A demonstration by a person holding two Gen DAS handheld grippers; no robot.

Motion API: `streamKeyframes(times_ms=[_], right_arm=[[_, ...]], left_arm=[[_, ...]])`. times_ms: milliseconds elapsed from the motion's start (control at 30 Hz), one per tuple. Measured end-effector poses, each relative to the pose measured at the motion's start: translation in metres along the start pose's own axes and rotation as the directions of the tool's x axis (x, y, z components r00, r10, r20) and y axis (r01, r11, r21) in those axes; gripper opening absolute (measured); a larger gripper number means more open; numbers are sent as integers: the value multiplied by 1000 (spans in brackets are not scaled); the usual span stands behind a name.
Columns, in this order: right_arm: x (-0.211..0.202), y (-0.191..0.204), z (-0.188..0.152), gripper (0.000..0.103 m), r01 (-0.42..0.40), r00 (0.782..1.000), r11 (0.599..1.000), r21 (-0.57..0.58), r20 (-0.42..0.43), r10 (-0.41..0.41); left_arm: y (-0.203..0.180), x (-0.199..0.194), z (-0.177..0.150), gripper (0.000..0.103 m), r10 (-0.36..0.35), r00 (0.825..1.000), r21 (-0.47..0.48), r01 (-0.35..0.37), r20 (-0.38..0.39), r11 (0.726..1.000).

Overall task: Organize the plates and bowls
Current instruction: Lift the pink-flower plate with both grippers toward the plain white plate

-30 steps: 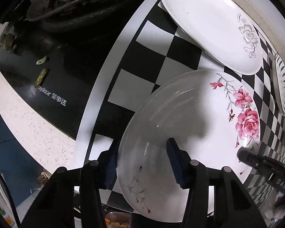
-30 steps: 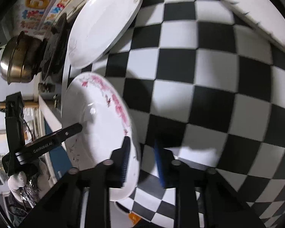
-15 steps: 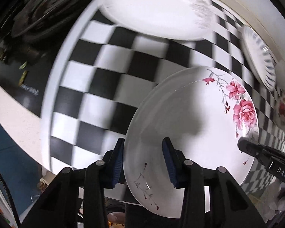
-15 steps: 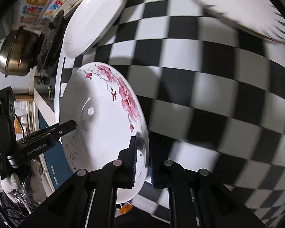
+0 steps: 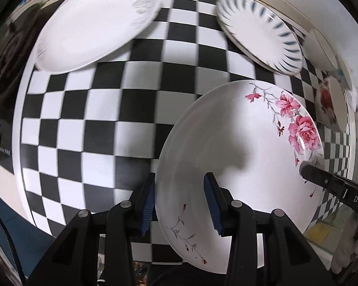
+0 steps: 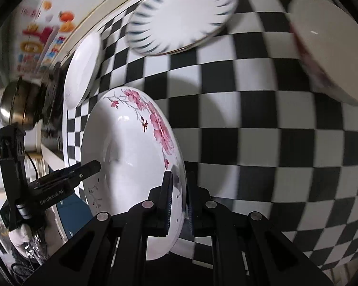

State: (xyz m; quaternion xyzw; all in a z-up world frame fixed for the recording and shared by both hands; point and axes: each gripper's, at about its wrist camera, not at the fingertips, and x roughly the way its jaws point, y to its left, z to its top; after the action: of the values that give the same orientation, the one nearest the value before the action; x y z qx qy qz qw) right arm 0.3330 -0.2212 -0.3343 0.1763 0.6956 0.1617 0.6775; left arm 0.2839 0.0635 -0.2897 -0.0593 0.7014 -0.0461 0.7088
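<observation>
Rose plate [image 5: 238,147] held off the checkered mat [image 5: 88,128], rim pinched by right gripper [image 6: 179,197] on one side, left gripper [image 5: 179,200] straddling the opposite rim, jaws partly spread, contact unclear. Two-sided hold likely keeps it level for stacking; striped plate [image 5: 257,31] near the mat's far edge.

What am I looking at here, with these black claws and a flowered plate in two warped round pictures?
There is no robot. A person holds a two-finger gripper in each hand, and each carries a fisheye camera looking along its fingers, so one picture comes from each hand. The left gripper and the right gripper each clamp an opposite edge of the rose-patterned plate, carrying it together above a black-and-white checkered cloth. On the cloth lie a plain white plate, a blue-striped plate and a bowl with red flowers. In the right picture you also see a metal pot at the far left.
</observation>
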Motion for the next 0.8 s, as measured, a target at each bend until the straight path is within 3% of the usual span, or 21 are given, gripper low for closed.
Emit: streamKeyframes(times_ms=[433,633,800], right_arm=[[-16,-54,-7,13,15,999,997,77,27,-17],[-15,-63,-7,13,18,1000,996,82,21,-20],[-11,-65,-4,13,20,1000,997,75,10,-21]], left_arm=[[-61,28,40,37,19,999,75,-16,-35,997],[-59,58,56,37,37,998,73,-33,-56,997],[-64,66,50,37,54,997,70,-50,-48,996]])
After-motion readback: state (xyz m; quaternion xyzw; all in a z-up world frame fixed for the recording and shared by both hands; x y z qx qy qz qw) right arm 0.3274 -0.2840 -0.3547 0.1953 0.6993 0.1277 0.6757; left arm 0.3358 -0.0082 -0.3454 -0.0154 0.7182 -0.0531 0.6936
